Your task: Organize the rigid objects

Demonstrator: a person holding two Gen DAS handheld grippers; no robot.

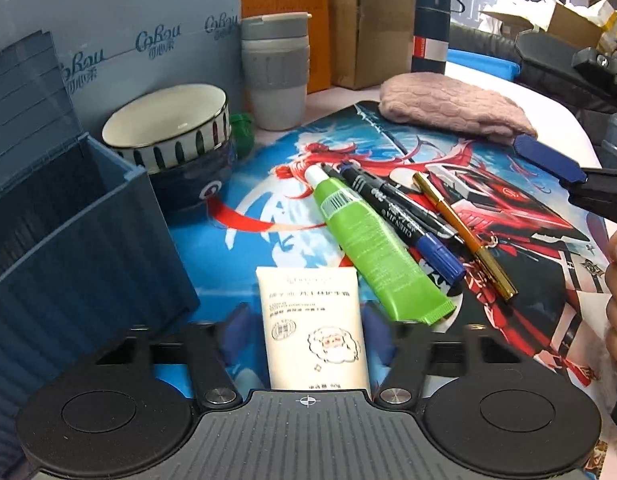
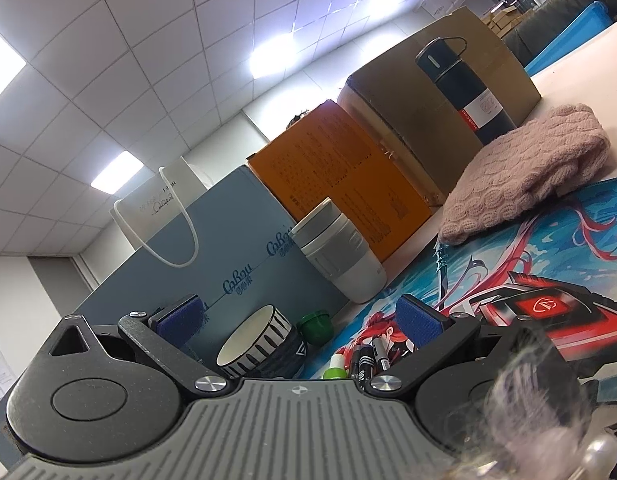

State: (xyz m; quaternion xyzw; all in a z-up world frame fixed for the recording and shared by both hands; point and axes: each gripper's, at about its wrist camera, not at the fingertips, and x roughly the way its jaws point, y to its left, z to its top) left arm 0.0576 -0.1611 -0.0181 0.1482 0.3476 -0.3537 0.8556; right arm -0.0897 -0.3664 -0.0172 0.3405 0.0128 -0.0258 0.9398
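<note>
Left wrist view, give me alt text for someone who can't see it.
The left gripper straddles a white cream tube lying on a colourful printed mat, without visibly pressing it. Beyond lie a green tube, markers and a gold pen; a blue bin stands left.

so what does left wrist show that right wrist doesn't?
Only left wrist: the white hand-cream tube between the left gripper pads, the blue ribbed bin and the gold pen.

Only right wrist: the ceiling lights, the white paper bag with cord handles and the empty, open right gripper.

Both: the striped bowl, grey cup, dark flask, pink knit cloth, green tube, black markers and printed mat.
</note>
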